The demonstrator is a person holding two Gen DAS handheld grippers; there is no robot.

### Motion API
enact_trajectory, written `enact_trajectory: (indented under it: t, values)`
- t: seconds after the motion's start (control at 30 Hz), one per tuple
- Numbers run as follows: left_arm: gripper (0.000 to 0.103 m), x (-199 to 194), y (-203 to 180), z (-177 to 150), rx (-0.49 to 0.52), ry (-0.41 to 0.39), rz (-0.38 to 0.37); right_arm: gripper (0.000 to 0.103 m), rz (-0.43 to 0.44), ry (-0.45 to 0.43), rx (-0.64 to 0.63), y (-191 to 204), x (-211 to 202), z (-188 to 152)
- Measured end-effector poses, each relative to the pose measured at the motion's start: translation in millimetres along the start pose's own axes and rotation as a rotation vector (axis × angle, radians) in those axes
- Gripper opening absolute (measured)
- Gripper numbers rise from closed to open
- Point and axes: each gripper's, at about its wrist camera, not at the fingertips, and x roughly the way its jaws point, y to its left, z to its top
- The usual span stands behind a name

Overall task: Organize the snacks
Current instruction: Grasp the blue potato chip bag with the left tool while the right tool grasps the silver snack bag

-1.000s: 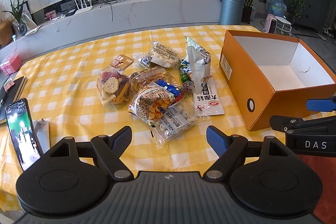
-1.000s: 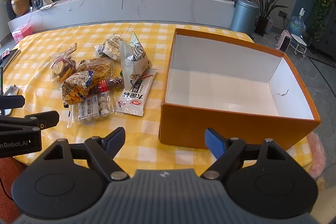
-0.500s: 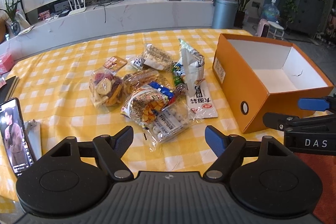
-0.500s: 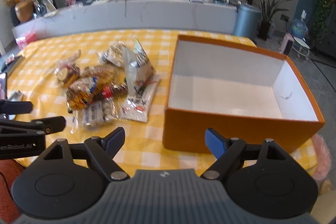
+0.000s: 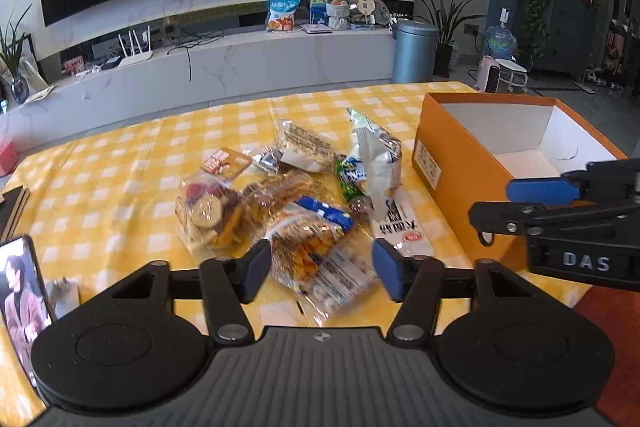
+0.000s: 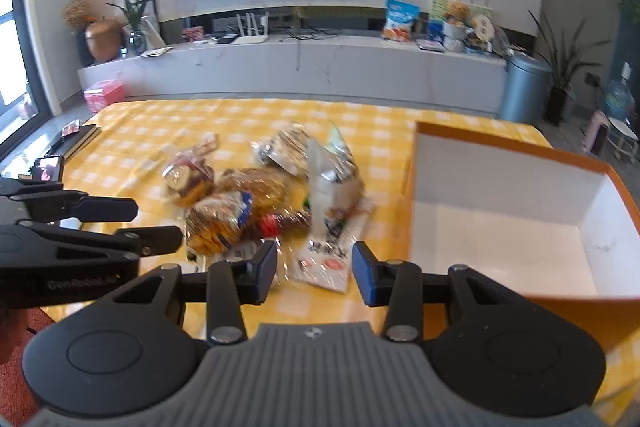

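Snacks [image 5: 288,199] are piled mid-table on the yellow checked cloth [image 5: 120,163], just left of the empty orange box [image 5: 452,167]. Left gripper [image 5: 318,267] hovers at the near edge of the pile, jaws closing but not pinching anything, with a clear packet [image 5: 340,281] showing in the gap. Right gripper [image 6: 314,269] is closing too, nothing held, the white packet [image 6: 332,251] just ahead and the box to its right.

White lettering "DAS" stands on the right gripper [image 5: 532,203] body. Print on the snack packets [image 5: 304,211] is illegible (too small or blurred).
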Motion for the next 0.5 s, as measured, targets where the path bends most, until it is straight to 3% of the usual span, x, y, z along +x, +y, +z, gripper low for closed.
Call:
enact_trajectory:
  t: [0.07, 0.2, 0.33, 0.5]
  values:
    - [0.089, 5.7, 0.8, 1.4, 0.009, -0.007, -0.006, 0.041, -0.011, 0.005, -0.019, 1.0, 11.5, 6.9]
    - [0.089, 22.4, -2.6, 1.9, 0.067, 0.014, 0.015, 0.043, -0.034, 0.01, -0.046, 1.3, 33.4, 16.8]
    - [0.089, 42.2, -1.2, 3.9, 0.099, 0.042, 0.027, 0.061, -0.031, 0.025, -0.074, 1.1, 53.3, 23.3]
    - [0.089, 68.6, 1.9, 4.4, 0.11, 0.065, 0.033, 0.064, -0.036, 0.036, -0.124, 5.1, 78.2, 33.8]
